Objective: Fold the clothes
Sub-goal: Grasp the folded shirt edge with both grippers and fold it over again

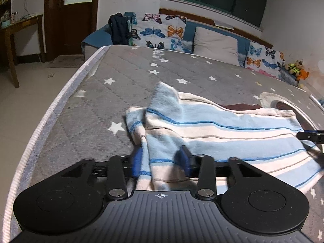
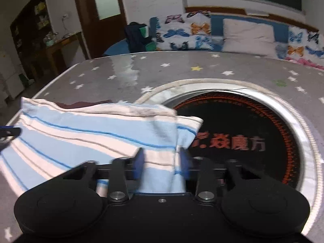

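Note:
A blue-and-white striped garment (image 1: 222,129) lies on the grey star-printed cover (image 1: 121,70). Its left end is bunched and lifted between the blue pads of my left gripper (image 1: 161,162), which is shut on it. In the right wrist view the same garment (image 2: 81,137) has its right end gathered between the pads of my right gripper (image 2: 162,162), shut on the cloth. Each gripper's tip shows at the edge of the other view: the right gripper (image 1: 311,136) and the left gripper (image 2: 10,131). Both wrist pictures are blurred at the fingers.
A round black inset with red characters (image 2: 243,131) sits in the cover, right of the garment, ringed in silver. A dark maroon cloth (image 1: 241,107) peeks out behind the garment. Butterfly-print cushions (image 1: 160,32) and a grey pillow (image 1: 216,44) line the far side. The cover's edge (image 1: 50,109) drops to the floor at left.

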